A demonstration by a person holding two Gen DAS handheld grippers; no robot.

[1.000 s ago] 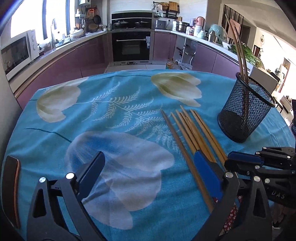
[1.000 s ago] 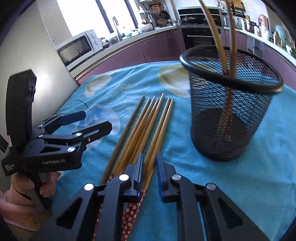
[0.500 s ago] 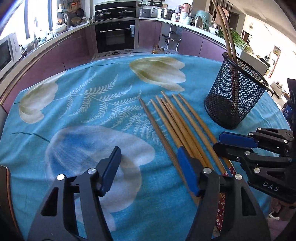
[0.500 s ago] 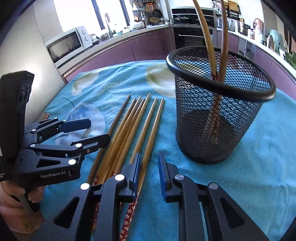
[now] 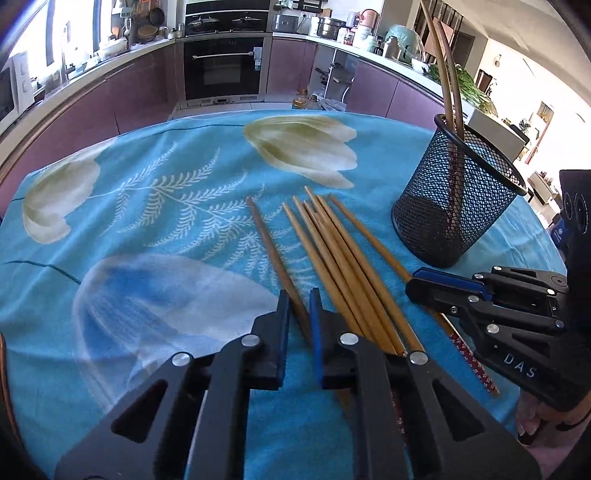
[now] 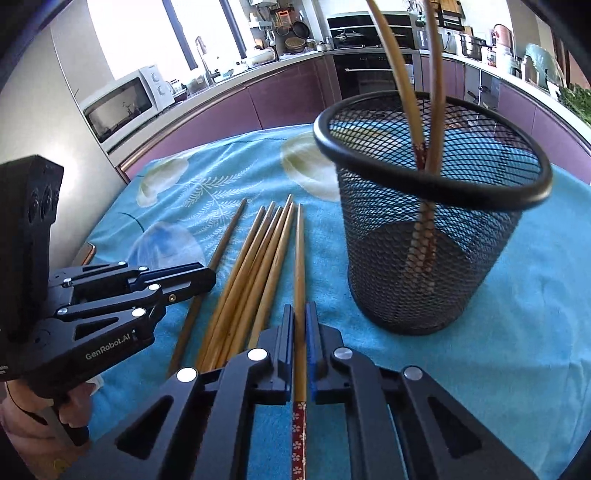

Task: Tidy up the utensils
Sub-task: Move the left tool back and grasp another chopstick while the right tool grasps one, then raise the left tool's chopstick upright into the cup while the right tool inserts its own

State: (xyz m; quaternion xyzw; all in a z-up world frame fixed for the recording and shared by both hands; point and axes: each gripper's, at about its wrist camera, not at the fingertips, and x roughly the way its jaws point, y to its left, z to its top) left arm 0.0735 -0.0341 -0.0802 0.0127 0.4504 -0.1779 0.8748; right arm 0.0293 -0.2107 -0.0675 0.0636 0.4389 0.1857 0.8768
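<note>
left gripper point(image 5: 297, 310) jaws just closed onto the dark chopstick point(image 5: 275, 258); right gripper point(image 6: 299, 325) grips another, its end cut off.

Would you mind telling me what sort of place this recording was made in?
Most likely a home kitchen: a built-in oven sits among purple cabinets, a microwave stands on the counter, and pots line the worktop.

Bare tablecloth point(image 5: 155, 206) lies open left and far; the mesh holder point(image 5: 458, 206) blocks the right beside the chopsticks point(image 5: 332, 251).

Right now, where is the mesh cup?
The mesh cup stands on the tablecloth, right of the loose chopsticks in both views, beyond the right gripper.
</note>
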